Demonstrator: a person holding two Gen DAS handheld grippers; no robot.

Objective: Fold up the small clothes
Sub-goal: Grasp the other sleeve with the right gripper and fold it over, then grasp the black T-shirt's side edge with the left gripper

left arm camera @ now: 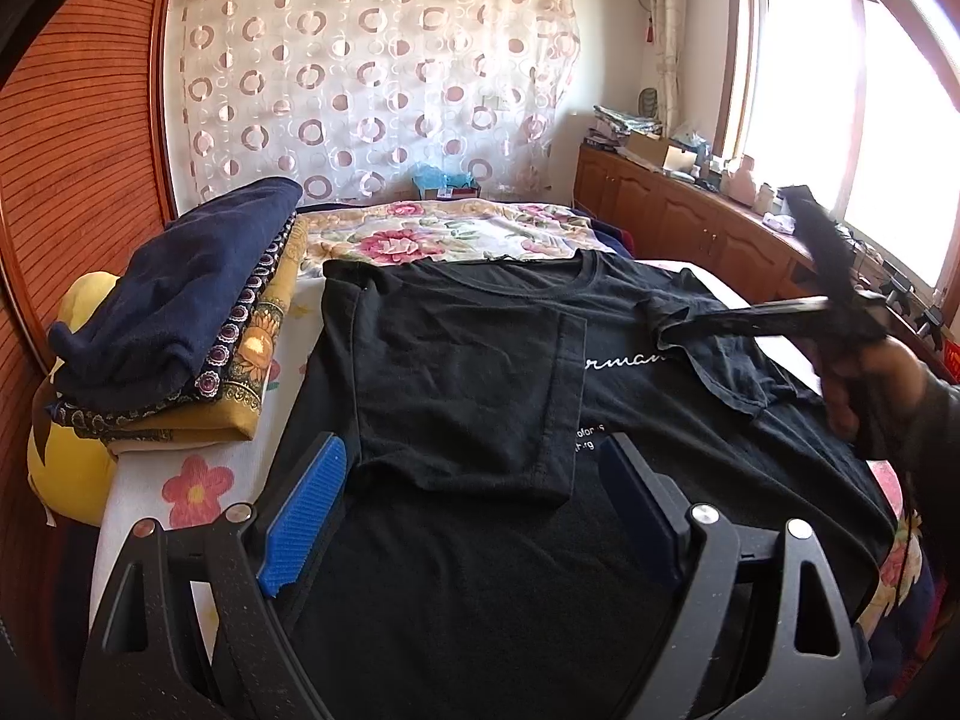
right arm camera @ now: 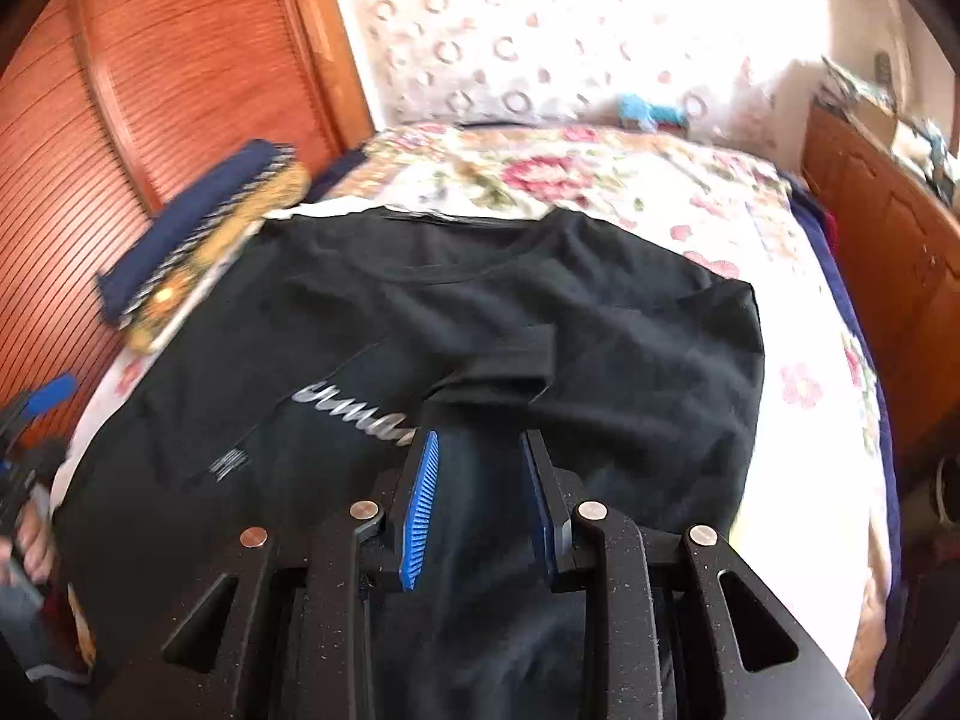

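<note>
item: black t-shirt (left arm camera: 480, 360), my landmark. it lies spread flat, front up, on the floral bedspread (left arm camera: 432, 234), collar toward the far wall. its left side and sleeve are folded in over the chest as a flat panel (left arm camera: 468, 396); white lettering (left arm camera: 624, 360) shows beside that panel.

item: my left gripper (left arm camera: 474, 504). it hangs above the shirt's near hem, jaws spread wide, blue pads (left arm camera: 309, 510) facing each other with nothing between them. the folded panel's lower edge lies just ahead of the pads.

item: my right gripper (right arm camera: 480, 480). in the right wrist view the jaws stand part open, and the shirt's right sleeve (right arm camera: 510, 366) rises in a bunch toward the gap between the pads. in the left wrist view its fingers reach in over the shirt from the right, their tips at a lifted fold of that sleeve. i cannot tell whether the pads truly pinch the cloth; the view is blurred.

item: folded stack, navy cloth (left arm camera: 180, 294) on top, mustard patterned cloth (left arm camera: 252, 372) beneath, just left of the shirt on the bedspread.

item: circle-print curtain (left arm camera: 372, 78), beyond the shirt's collar on the far wall.

item: wooden cabinets (left arm camera: 690, 222), well right of the shirt, under the window (left arm camera: 840, 102).
</note>
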